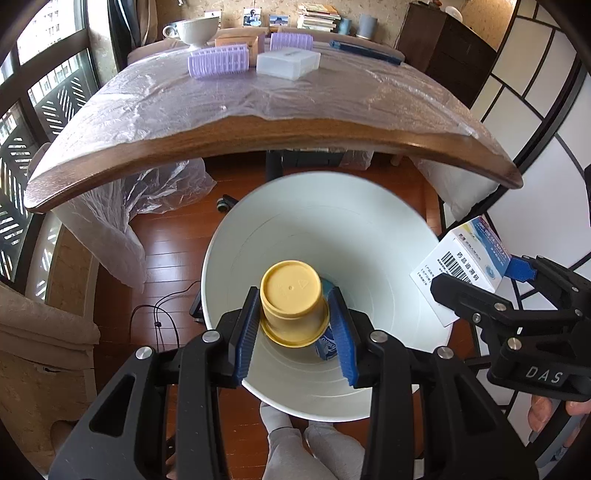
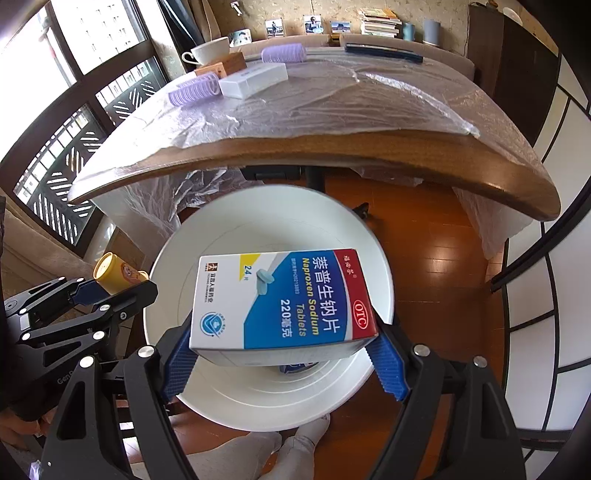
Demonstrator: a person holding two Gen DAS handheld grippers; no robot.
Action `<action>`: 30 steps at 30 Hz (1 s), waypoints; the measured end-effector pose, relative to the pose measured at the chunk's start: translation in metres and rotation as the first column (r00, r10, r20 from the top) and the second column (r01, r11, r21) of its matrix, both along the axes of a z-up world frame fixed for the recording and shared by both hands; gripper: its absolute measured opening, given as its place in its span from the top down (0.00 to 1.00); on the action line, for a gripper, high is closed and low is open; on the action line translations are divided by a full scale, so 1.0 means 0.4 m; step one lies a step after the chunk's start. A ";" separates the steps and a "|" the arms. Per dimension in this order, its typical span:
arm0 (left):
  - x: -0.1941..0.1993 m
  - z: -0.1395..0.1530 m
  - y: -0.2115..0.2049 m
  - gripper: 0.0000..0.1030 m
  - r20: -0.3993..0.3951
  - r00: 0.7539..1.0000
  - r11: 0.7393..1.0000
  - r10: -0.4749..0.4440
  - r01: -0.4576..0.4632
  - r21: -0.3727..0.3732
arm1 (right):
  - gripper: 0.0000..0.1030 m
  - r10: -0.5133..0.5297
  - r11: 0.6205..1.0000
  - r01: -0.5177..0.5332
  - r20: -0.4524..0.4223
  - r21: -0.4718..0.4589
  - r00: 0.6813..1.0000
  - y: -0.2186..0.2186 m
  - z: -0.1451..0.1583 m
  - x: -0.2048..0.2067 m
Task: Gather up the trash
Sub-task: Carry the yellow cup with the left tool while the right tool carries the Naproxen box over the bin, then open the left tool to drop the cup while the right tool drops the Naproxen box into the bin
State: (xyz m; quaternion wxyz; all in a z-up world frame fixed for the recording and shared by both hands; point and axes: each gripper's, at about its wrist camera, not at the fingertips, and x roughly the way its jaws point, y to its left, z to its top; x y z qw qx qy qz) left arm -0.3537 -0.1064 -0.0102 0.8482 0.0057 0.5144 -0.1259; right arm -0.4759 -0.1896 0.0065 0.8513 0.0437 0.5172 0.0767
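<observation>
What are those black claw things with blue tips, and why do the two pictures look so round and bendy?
Each one is a hand-held gripper: a person squeezes it like tongs, one in each hand. A tiny wide-eyed camera rides on each, which bends the picture. One picture looks along the left hand-held gripper, which pinches a yellow cup. The other looks along the right hand-held gripper, which pinches a tablet box. Both hang over a white bin on the floor, where a bit of blue trash already lies. Behind is a table under plastic wrap, with purple rollers, a white box and a teacup.
</observation>
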 end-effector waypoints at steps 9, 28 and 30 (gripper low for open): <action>0.022 -0.051 -0.001 0.62 -0.045 0.999 0.999 -0.014 0.016 0.038 | 0.23 -0.006 1.000 0.006 -0.029 -0.018 1.000 -0.003 -0.043 0.019; 0.067 -0.110 -0.010 0.62 -0.096 0.995 0.997 -0.028 0.035 0.069 | 0.23 -0.002 1.000 0.000 -0.071 -0.025 0.997 -0.005 -0.087 0.063; 0.070 -0.110 -0.011 0.62 -0.099 0.995 0.998 -0.025 0.031 0.061 | 0.23 -0.002 1.000 0.000 -0.075 -0.023 0.997 -0.007 -0.087 0.065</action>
